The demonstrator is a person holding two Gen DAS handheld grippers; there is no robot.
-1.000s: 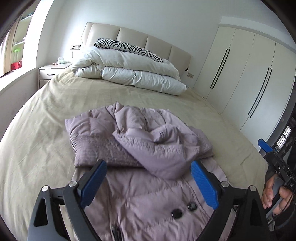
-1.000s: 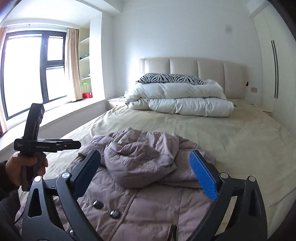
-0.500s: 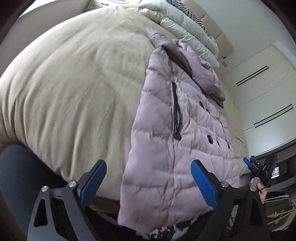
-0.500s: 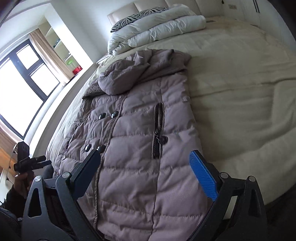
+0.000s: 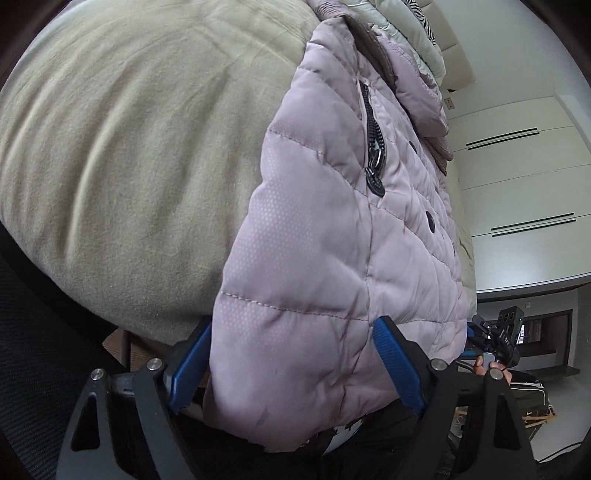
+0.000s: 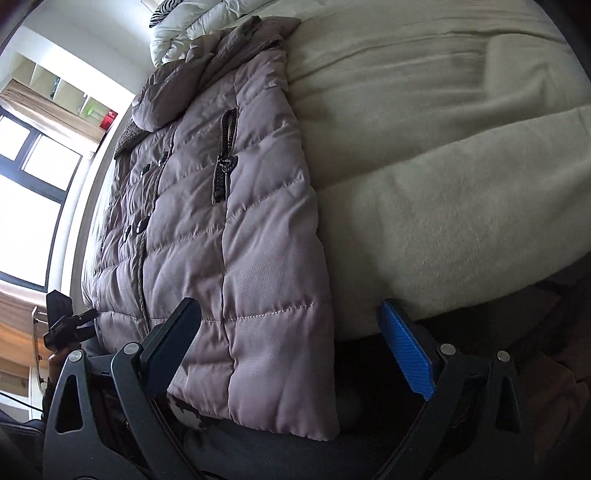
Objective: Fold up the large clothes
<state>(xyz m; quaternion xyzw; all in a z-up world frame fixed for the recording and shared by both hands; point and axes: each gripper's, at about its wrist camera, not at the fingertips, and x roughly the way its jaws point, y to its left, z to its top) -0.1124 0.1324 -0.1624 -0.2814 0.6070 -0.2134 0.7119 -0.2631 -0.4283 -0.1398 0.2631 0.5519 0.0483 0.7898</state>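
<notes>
Since half a second ago I have brought both grippers lower and closer to the foot of the bed (image 5: 122, 155), so the hem of the puffer jacket (image 5: 332, 266) now fills the near part of both views. The lilac quilted jacket lies front-up along the bed, hood toward the folded duvet (image 6: 192, 26), its bottom edge hanging over the mattress end.

My left gripper (image 5: 291, 365) has its jaws spread wide, one blue pad on each side of the jacket's left hem corner, and I cannot tell whether they touch it. My right gripper (image 6: 295, 347) is equally wide open, the dark pad over the hem, the blue one out beside the beige blanket (image 6: 461, 192).

Only the left view shows the white wardrobe doors (image 5: 524, 192) and the right gripper off to the side; only the right view shows the window (image 6: 26, 206) and the row of dark buttons (image 6: 142, 223).
</notes>
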